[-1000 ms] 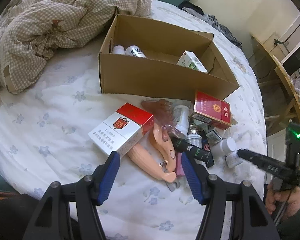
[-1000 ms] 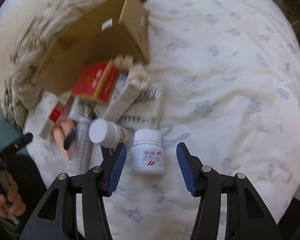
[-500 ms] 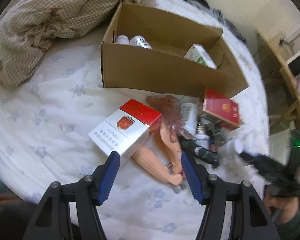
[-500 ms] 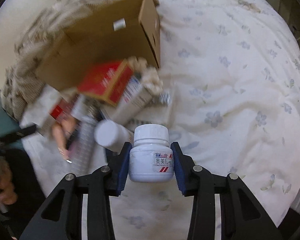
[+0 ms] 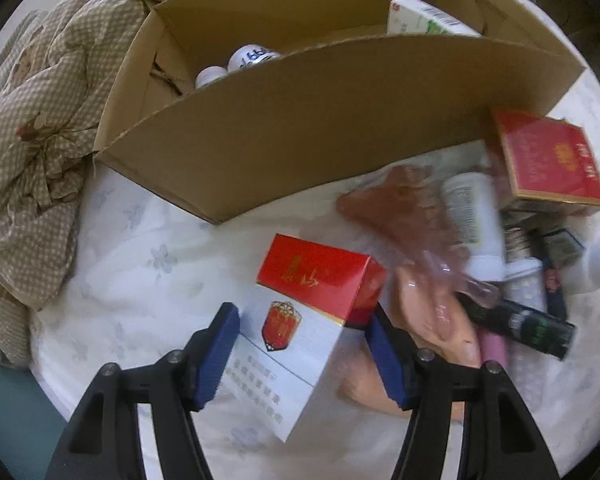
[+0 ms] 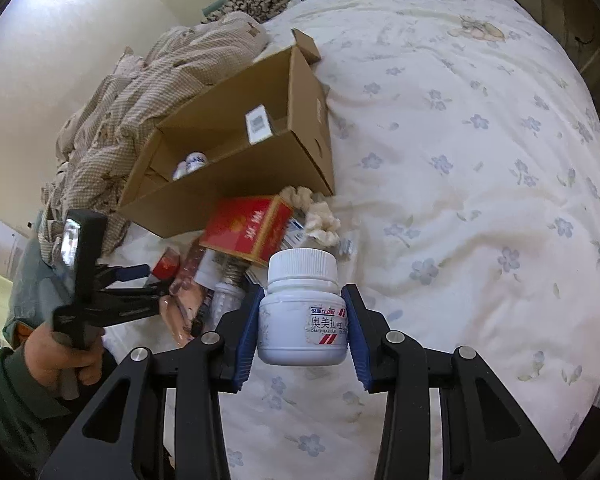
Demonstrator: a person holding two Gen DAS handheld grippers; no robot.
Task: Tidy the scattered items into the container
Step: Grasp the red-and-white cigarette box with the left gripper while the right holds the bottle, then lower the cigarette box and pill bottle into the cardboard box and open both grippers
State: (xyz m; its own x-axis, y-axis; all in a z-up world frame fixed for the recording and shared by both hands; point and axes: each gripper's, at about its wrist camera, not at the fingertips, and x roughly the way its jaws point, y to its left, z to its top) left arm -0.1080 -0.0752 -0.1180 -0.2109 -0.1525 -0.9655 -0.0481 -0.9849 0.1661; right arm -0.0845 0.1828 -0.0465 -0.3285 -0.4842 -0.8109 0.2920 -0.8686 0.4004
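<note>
Right gripper (image 6: 302, 330) fingers squeeze white bottle (image 6: 302, 320), held above bed (image 6: 480, 160). Left gripper (image 5: 302, 354) fingers open around red-white pack (image 5: 296, 332), near box (image 5: 320, 128).

materials and finishes on the bed

the cardboard box (image 5: 320, 128) is seen as matt brown corrugated board, the sheet (image 6: 480, 160) as soft printed cloth, creased, and the checked quilt (image 5: 32, 120) as rumpled woven fabric. the white pill bottle (image 6: 302, 320) is shown in smooth, faintly glossy plastic with a ribbed cap and paper label. the red-and-white carton (image 5: 300, 328) is coated in glossy card. the tongs' pads (image 6: 247, 340) are matt blue rubber-like on black plastic arms.
</note>
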